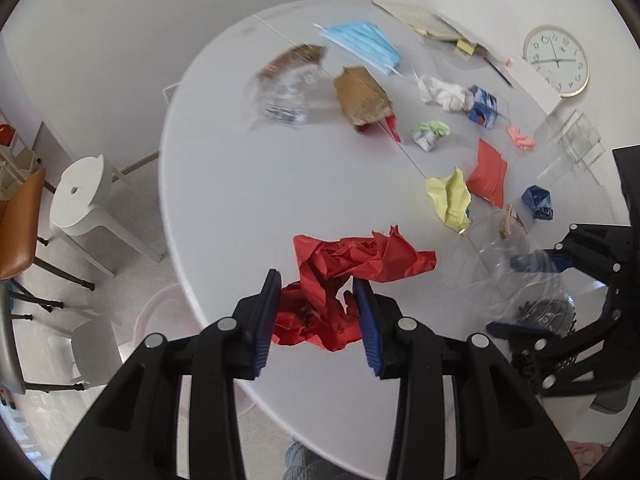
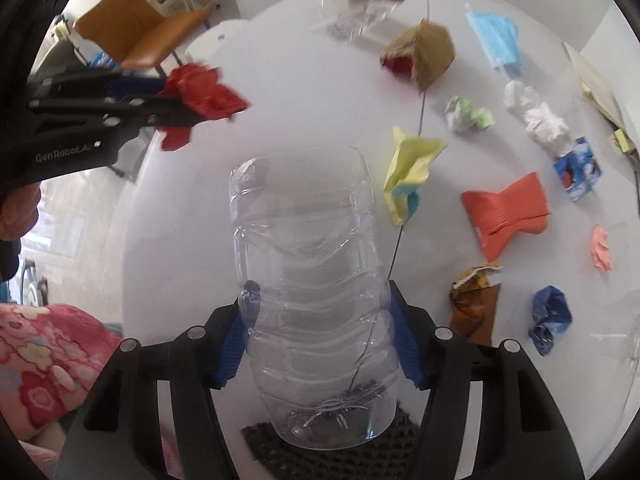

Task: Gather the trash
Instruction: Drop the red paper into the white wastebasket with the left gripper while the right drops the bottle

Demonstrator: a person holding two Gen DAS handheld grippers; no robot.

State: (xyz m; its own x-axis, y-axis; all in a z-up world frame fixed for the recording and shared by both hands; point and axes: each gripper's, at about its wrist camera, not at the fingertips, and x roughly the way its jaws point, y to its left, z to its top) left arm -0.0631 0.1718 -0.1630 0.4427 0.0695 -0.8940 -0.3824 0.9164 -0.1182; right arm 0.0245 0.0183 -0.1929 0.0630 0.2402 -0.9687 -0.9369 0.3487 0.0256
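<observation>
"GenRobot.AI", seemingly, stands on the left hand-held gripper (image 2: 168, 98).

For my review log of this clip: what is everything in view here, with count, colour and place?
Red crumpled paper: 1, red, in left gripper.
Clear bottle: 1, transparent, in right gripper.
Face mask: 1, light blue, far table edge.
Cardboard box: 1, brown, mid-table.
Yellow paper: 1, yellow, table centre.
Orange-red packet: 1, right of yellow paper.
White tissue: 1, white, far right.
Blue wad: 1, dark blue, near right.
Clock: 1, white, lying on table.
Table: 1, white, round.
Left gripper: black, blue pads.
Right gripper: black, blue pads.
</observation>
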